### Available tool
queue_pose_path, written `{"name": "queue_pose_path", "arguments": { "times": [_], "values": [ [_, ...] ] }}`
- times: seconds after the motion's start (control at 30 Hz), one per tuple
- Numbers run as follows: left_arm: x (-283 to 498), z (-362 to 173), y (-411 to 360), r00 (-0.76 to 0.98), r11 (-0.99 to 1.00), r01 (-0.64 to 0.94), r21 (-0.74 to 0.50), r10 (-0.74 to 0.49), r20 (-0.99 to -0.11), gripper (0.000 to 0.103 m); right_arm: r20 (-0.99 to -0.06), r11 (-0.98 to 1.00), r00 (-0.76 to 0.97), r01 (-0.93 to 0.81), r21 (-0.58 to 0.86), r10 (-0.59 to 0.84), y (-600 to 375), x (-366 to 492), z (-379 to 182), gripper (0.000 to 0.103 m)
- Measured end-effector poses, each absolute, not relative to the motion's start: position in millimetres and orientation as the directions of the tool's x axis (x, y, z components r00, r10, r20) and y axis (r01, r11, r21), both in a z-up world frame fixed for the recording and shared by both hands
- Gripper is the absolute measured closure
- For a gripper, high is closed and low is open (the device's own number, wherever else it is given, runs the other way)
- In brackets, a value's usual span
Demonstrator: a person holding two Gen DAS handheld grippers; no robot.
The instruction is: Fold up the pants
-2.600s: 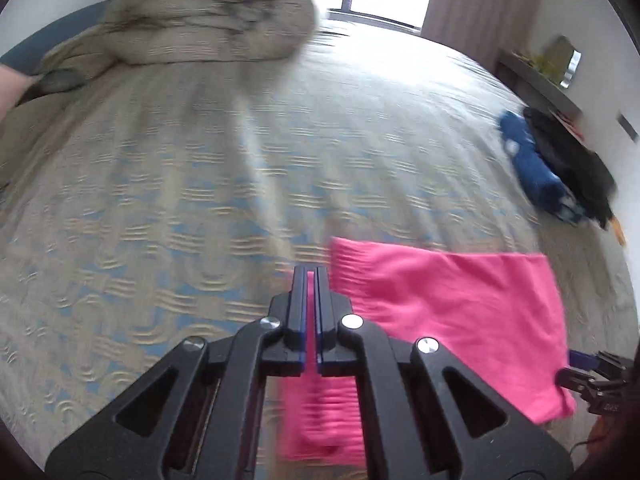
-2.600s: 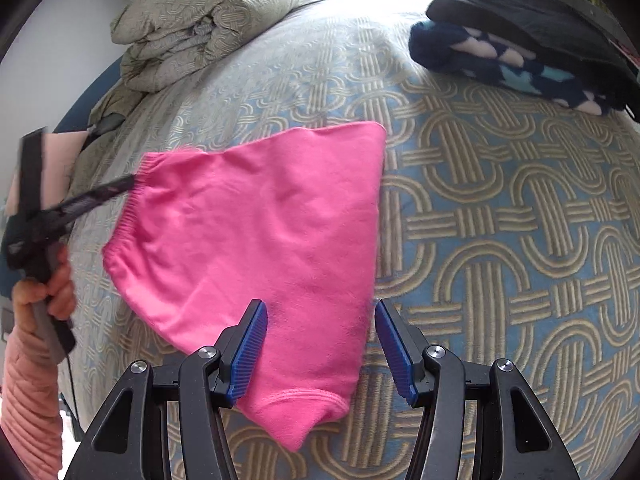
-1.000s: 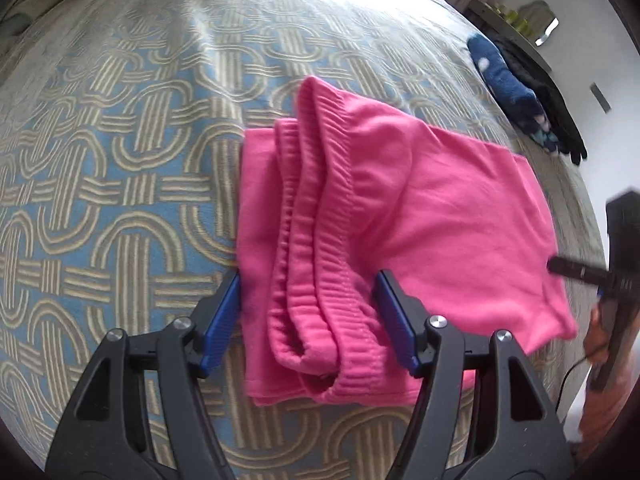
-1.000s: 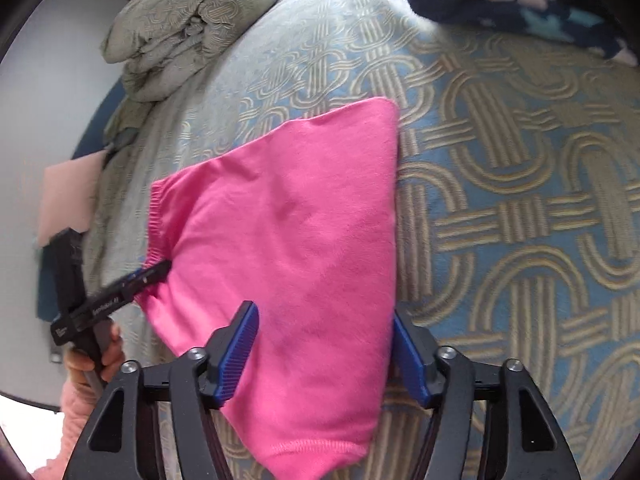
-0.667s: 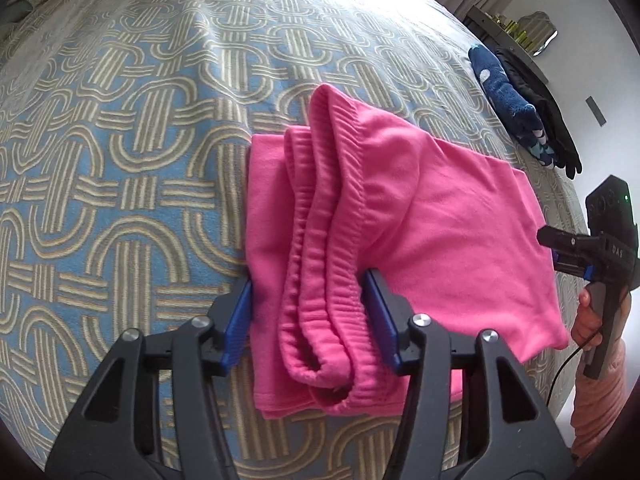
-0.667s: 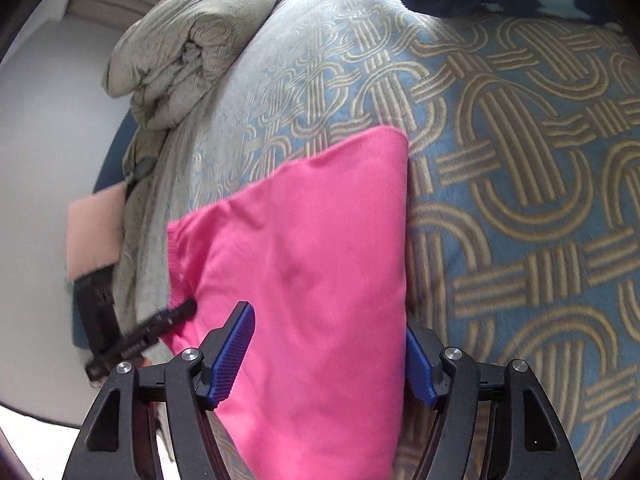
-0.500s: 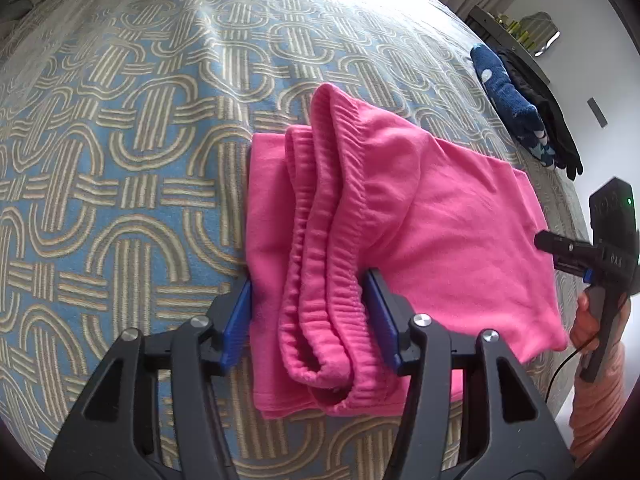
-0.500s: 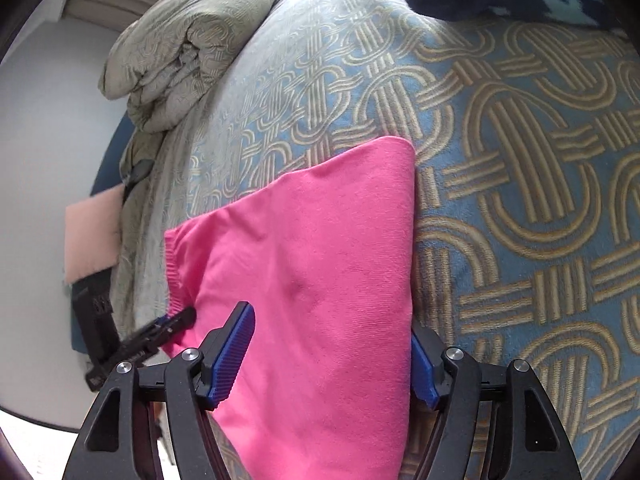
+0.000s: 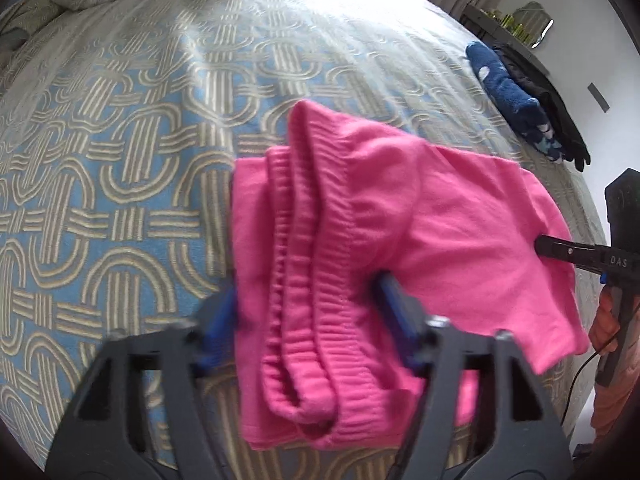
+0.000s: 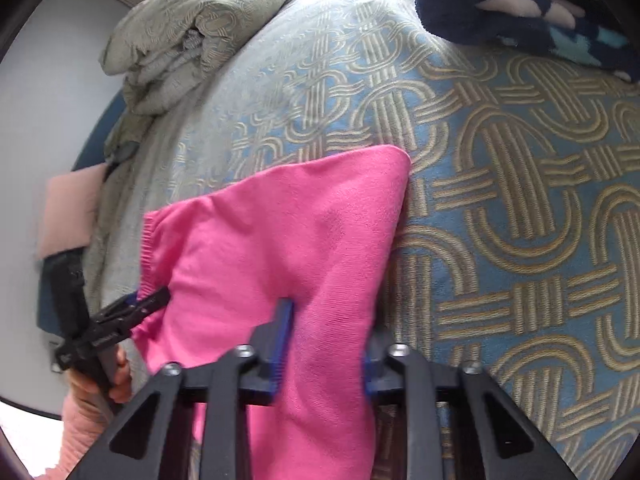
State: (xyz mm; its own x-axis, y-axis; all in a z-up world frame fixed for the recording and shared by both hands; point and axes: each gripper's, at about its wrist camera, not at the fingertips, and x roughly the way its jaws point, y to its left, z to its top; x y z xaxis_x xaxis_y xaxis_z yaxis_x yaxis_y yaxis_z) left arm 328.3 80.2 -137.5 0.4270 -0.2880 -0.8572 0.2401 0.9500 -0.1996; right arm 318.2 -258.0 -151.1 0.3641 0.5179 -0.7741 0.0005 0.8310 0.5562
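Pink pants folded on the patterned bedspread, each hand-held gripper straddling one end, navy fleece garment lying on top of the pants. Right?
Not quite. The navy fleece garment is not on the pink pants; it lies apart from them, near the far edge of the bedspread, as the right wrist view shows. The rest holds: the left hand-held gripper and right hand-held gripper each straddle one end.

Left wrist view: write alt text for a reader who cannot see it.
Folded pink pants lie on a blue-and-tan patterned bedspread, their ribbed waistband bunched between the open blue-padded fingers of the left gripper. At the right edge, the right gripper meets the far side of the pants. Folded dark clothes sit further back on the bed.
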Motion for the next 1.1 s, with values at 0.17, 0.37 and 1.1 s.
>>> {"name": "queue_pose_path", "arguments": {
  "times": [0.17,0.37,1.1],
  "values": [
    [314,-114,60,0.491,0.959,0.262,-0.105,-0.226,-0.841,0.076,-0.779,0.866,0.422,-0.033,0.499,0.465,-246,308,-129,0.088],
    [299,-79,42,0.547,0.947,0.308,-0.095,-0.258,-0.796,0.077,-0.744,0.874,0.486,-0.095,0.476,0.458,-242,288,-89,0.089],
    [252,-31,-264,0.37,0.65,0.758,-0.063,-0.506,-0.779,0.077,-0.68,0.849,0.727,0.295,0.438,0.099,-489,102,-24,0.089]
  ]
}}
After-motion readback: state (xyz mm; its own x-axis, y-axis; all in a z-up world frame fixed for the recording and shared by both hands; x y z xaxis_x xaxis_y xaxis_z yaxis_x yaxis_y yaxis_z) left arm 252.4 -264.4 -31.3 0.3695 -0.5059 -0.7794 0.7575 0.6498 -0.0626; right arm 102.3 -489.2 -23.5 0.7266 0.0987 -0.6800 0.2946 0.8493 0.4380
